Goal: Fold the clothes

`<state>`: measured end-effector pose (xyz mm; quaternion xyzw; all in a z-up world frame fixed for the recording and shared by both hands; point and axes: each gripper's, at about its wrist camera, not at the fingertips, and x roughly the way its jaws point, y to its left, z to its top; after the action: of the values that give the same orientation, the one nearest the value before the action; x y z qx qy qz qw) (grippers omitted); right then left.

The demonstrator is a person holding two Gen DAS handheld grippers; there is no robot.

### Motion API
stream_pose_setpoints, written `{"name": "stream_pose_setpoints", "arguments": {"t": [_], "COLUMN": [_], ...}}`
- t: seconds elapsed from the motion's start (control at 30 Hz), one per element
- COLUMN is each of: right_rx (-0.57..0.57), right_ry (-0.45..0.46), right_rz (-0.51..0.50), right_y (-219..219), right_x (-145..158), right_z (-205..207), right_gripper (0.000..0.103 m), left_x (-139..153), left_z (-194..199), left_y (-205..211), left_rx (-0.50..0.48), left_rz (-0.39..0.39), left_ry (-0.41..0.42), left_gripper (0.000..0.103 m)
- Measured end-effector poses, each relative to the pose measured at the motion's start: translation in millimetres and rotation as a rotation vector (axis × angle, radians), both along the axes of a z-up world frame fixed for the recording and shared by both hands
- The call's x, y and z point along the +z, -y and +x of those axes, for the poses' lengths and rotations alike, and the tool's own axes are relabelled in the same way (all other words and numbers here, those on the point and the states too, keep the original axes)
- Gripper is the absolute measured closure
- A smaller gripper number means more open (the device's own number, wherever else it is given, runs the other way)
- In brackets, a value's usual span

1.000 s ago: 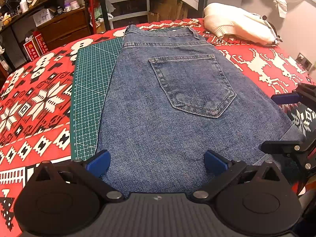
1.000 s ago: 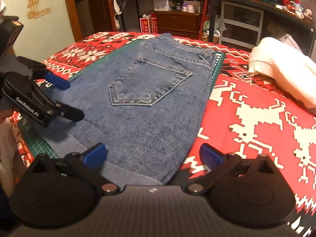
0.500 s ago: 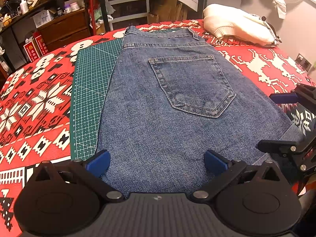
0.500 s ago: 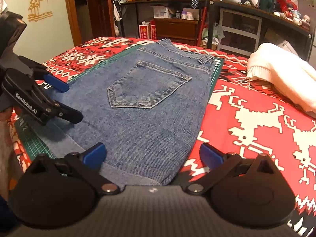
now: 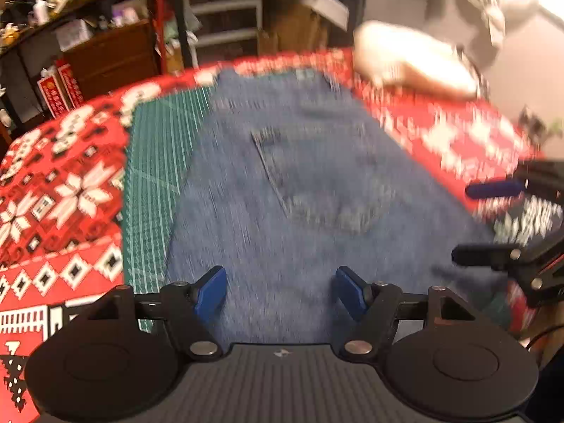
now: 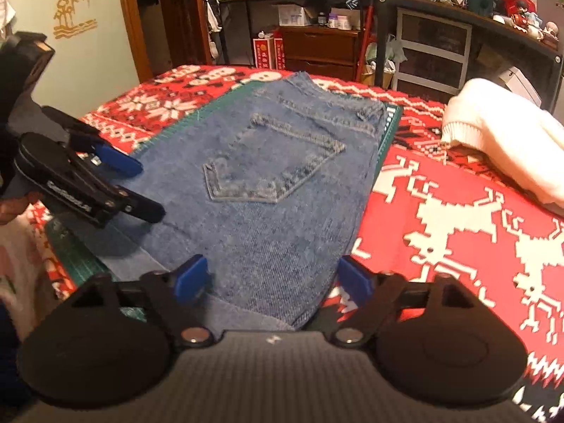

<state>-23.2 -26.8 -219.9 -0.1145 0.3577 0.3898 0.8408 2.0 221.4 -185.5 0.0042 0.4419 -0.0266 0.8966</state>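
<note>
Hovering fingers [image 5: 211, 290] spread over jeans [image 5: 299, 194]

Warm, yellowish indoor light fills both views, moderately bright and without harsh glare. The left wrist view is heavily motion-blurred: the jeans [image 5: 299, 190] ahead of the left gripper [image 5: 280, 290] smear into streaks, as does the white garment [image 5: 412, 60] beyond to its right (only the gripper itself stays sharp). The right wrist view is mostly crisp, with slight softness on the denim pocket. Ahead and to the left of the right gripper [image 6: 273, 280], a soft shadow lies under the other gripper. Fisheye distortion bends the shelves [image 6: 433, 53] at the edges.
</note>
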Motion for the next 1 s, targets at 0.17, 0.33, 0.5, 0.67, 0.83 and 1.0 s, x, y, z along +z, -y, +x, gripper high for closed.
{"name": "stream_pose_setpoints", "arguments": {"t": [0.17,0.33,0.5,0.67,0.83,1.0], "right_rx": [0.015,0.03,0.016,0.0,-0.028,-0.032], "right_ry": [0.007,0.023,-0.003,-0.037,-0.068,-0.075], "right_rz": [0.009,-0.002,0.012,-0.012,0.005,0.015], "right_y": [-5.5,-27.0,-46.9,-54.8,-34.1,-18.0], "right_x": [21.2,24.4,16.7,-0.4,-8.4,-6.4], "right_z": [10.3,26.8,44.1,54.9,54.3,45.4], "right_gripper": [0.034,0.062,0.078,0.084,0.086,0.087], "left_x": [21.1,10.0,-11.7,-18.3,-17.2,-15.2], "left_z": [11.2,41.5,57.8,49.3,35.2,20.2], "left_y": [-11.8,-23.9,-29.7,-34.7,-45.0,-57.7], "left_rx": [0.031,0.06,0.081,0.094,0.109,0.133], "left_rz": [-0.097,-0.155,-0.176,-0.155,-0.116,-0.104], "left_ry": [0.09,0.064,0.002,-0.007,-0.012,-0.028], "left_gripper": [0.05,0.083,0.092,0.092,0.095,0.095]}}
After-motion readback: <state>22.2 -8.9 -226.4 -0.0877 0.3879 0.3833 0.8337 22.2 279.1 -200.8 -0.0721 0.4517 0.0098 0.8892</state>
